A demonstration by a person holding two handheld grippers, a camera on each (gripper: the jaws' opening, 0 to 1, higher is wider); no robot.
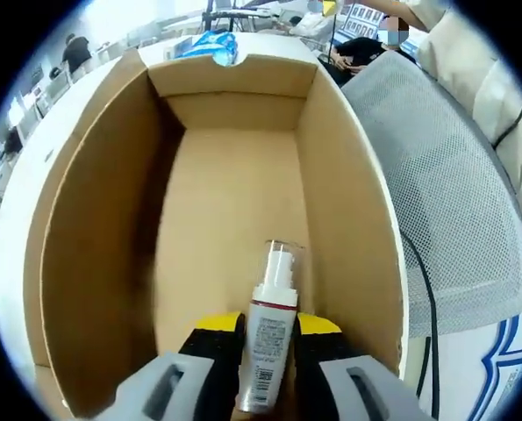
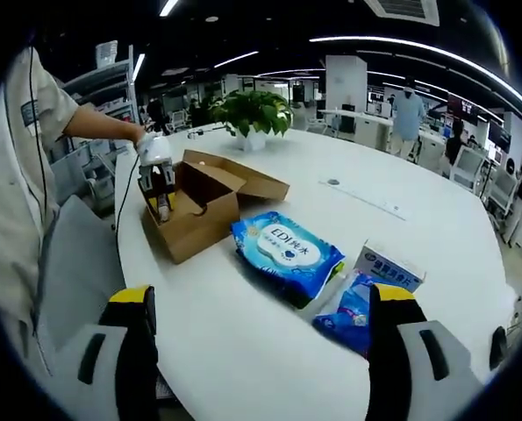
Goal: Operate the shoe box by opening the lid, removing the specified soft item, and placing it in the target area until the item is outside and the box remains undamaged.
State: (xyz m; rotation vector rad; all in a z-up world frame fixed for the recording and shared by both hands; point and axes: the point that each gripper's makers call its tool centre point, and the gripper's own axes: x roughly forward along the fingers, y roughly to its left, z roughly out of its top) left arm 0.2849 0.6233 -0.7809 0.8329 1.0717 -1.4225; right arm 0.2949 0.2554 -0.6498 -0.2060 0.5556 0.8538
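With the left gripper [image 1: 268,351] fingers pinching the pump bottle [image 1: 269,346], lift it straight toward twelve o'clock, clear of the box [image 1: 94,228] walls, while the right gripper [image 2: 259,351] fingers stay spread above the worktop [image 2: 243,351].

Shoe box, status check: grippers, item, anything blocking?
Left gripper shut on pump bottle, inside open cardboard box. Right gripper open, empty, above white table. Wipes pack beside box; nothing blocking.
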